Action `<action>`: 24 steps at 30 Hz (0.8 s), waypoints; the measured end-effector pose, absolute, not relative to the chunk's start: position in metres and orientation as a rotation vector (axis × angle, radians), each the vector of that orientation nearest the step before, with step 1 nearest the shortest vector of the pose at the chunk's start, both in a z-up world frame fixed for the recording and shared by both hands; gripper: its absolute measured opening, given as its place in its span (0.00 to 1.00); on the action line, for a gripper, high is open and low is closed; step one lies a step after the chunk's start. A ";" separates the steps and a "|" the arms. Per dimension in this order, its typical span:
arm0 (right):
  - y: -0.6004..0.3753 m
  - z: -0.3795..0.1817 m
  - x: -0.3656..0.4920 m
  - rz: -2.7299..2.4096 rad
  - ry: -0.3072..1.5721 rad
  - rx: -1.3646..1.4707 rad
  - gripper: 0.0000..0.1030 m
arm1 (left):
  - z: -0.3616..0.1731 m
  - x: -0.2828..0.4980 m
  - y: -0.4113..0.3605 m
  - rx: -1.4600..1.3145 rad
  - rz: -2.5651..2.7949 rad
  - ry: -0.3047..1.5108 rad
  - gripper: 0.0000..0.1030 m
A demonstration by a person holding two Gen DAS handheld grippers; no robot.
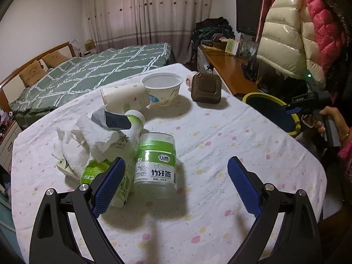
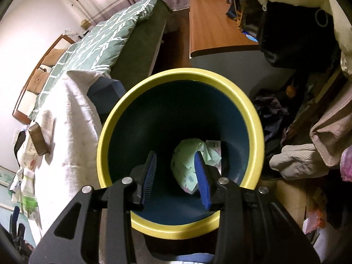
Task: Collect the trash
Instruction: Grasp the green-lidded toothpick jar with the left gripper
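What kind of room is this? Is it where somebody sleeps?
Yes, most likely a bedroom. There is a bed with a green checked quilt, long curtains behind it, and puffy coats hanging beside a TV.

Indoor light falls from above, casting soft shadows of the left gripper (image 1: 176, 189) across the tablecloth (image 1: 220, 154). Glare shines on the cream puffer jacket (image 1: 283, 33). Fisheye bending curves both views, with dark corners. The trash bin (image 2: 255, 118) interior stays dim.
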State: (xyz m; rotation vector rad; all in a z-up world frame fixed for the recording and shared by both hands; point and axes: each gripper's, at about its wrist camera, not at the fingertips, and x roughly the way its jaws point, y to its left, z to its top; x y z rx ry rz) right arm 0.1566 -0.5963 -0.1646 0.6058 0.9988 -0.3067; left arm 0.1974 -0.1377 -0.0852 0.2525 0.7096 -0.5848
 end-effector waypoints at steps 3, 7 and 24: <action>-0.595 -0.164 0.157 -0.300 0.999 0.601 0.34 | -0.093 0.205 -0.143 0.268 -0.575 0.733 0.90; -0.594 -0.166 0.157 -0.290 1.004 0.604 0.36 | -0.102 0.212 -0.150 0.290 -0.564 0.764 0.82; -0.588 -0.176 0.157 -0.250 1.018 0.620 0.36 | -0.109 0.220 -0.157 0.336 -0.495 0.779 0.56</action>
